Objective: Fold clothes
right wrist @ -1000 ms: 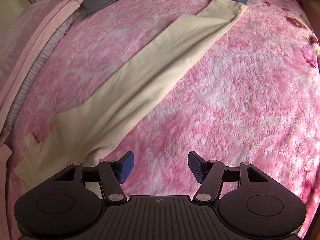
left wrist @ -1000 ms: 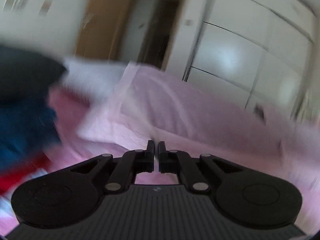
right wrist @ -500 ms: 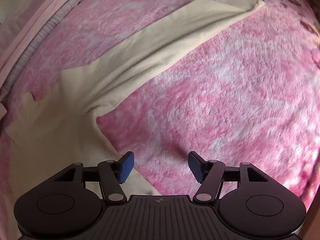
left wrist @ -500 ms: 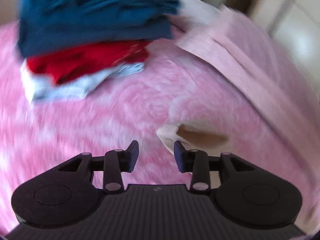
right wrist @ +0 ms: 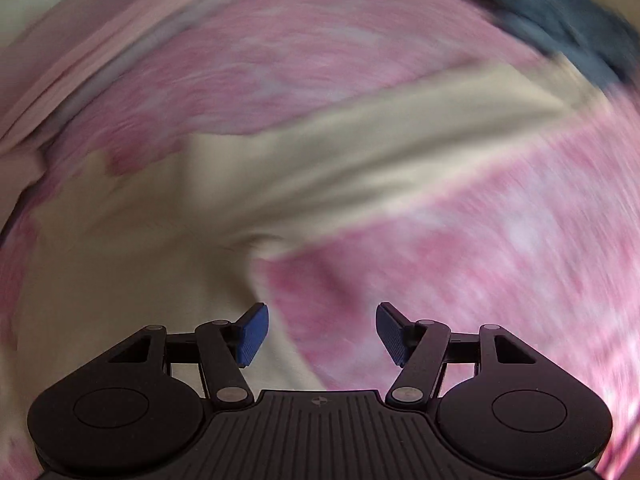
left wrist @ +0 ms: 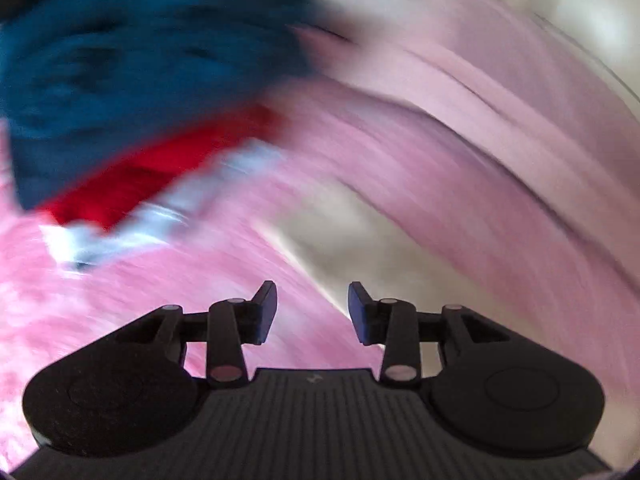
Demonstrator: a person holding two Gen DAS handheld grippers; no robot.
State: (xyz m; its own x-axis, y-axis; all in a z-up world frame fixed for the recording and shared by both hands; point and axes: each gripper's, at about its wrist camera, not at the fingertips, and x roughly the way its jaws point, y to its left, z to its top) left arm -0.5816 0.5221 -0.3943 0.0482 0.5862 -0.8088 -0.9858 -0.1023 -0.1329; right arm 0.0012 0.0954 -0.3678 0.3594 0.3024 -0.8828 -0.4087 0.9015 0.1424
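Note:
Cream trousers (right wrist: 280, 168) lie spread on the pink fluffy bedspread (right wrist: 500, 248), one leg running to the upper right, the crotch just ahead of my right gripper (right wrist: 322, 330). That gripper is open and empty, low over the fabric edge. In the left wrist view, a blurred cream part of the trousers (left wrist: 352, 236) lies just beyond my left gripper (left wrist: 312, 312), which is open and empty over the bedspread (left wrist: 120, 308). Both views are motion-blurred.
A pile of clothes, blue (left wrist: 120, 64) over red (left wrist: 160, 168) over white (left wrist: 140, 224), lies at the upper left of the left wrist view. A pale pink folded blanket (left wrist: 460, 92) runs along the bed's side. Dark blue-grey clothes (right wrist: 560, 20) lie at the far right.
My left gripper has opened from shut and swung down from the room to the bed near the trousers. My right gripper stayed open and moved toward the trousers' crotch.

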